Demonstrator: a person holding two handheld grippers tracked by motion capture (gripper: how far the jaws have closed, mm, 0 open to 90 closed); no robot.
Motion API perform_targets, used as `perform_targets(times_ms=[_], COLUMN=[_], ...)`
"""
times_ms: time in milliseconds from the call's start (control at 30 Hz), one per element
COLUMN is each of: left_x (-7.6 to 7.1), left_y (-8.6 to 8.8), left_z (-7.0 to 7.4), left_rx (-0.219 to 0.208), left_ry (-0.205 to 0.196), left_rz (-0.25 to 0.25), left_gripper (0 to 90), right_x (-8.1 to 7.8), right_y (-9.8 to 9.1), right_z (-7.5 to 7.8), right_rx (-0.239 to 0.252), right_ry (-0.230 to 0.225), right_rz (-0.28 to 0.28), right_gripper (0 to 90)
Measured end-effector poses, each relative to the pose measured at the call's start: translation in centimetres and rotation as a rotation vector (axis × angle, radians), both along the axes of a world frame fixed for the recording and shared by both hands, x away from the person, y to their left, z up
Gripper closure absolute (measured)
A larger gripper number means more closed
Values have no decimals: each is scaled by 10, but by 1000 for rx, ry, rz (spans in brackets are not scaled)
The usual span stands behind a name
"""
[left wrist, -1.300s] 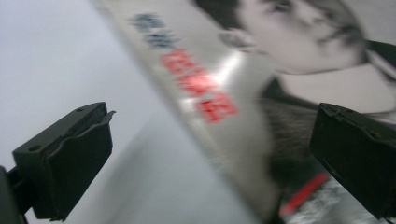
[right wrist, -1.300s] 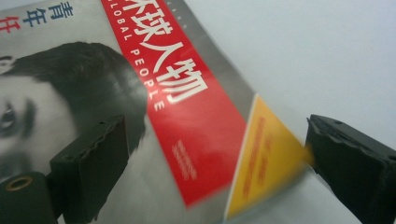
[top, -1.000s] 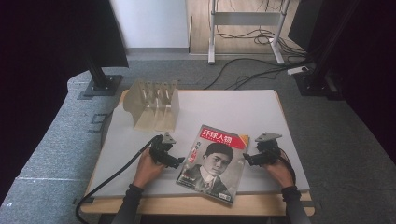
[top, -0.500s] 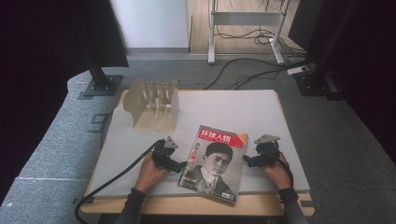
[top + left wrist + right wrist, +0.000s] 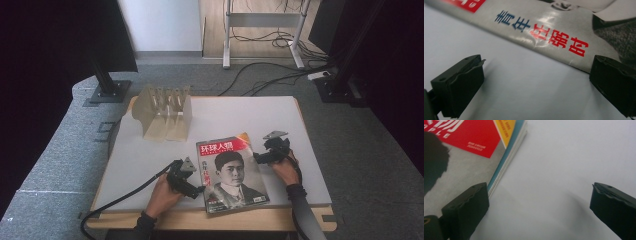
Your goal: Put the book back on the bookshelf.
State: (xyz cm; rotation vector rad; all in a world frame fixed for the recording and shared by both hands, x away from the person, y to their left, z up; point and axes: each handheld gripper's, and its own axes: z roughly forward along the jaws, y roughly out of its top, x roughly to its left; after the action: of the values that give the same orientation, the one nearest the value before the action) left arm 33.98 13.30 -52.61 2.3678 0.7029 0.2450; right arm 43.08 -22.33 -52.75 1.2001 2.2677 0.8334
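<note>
A magazine (image 5: pixel 230 172) with a red masthead and a portrait cover lies flat on the white table (image 5: pixel 240 115), near its front edge. My left gripper (image 5: pixel 199 189) sits at the magazine's left edge, open; in the left gripper view (image 5: pixel 536 82) the magazine's (image 5: pixel 544 32) edge with blue and red characters runs across the top and the right-hand jaw just overlaps it. My right gripper (image 5: pixel 259 158) is at the magazine's right edge, open. In the right gripper view (image 5: pixel 540 207) the left-hand jaw rests by the page edges of the magazine (image 5: pixel 469 157), with bare table between the jaws.
A light wooden slotted rack (image 5: pixel 165 112) stands at the table's back left. A black cable (image 5: pixel 125 195) trails from the left gripper off the front left corner. Stand legs and floor cables lie beyond the table.
My left gripper has slid toward the table's front edge along the magazine's left side. My right gripper has edged slightly closer to the magazine's right side. The magazine has stayed put.
</note>
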Motion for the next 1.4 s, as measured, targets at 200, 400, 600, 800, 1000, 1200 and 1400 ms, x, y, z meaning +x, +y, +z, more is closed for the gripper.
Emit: perform_targets(times_ms=[200,400,600,800,1000,1200,1400], left_x=[7,27,49,54,55,55,55], left_y=[5,19,23,18,16,16,16], left_z=[2,4,-2,-2,-2,-2,-3], left_rx=[19,45,-23,-27,-22,-19,-21], left_ry=[-7,-55,-14,-15,-17,-16,-14], left_rz=[10,131,208,217,220,220,220], left_gripper=[0,0,0,0,0,0,0], right_x=[8,2,-7,-13,-11,-6,2], right_y=[2,-6,-12,-8,7,24,39], right_z=[-1,1,12,20,20,15,9], right_rx=[46,52,88,110,142,165,185], right_ry=[12,27,21,16,32,67,102], right_rz=[2,16,25,57,106,152,167], right_gripper=[64,51,53,74,101,106,122])
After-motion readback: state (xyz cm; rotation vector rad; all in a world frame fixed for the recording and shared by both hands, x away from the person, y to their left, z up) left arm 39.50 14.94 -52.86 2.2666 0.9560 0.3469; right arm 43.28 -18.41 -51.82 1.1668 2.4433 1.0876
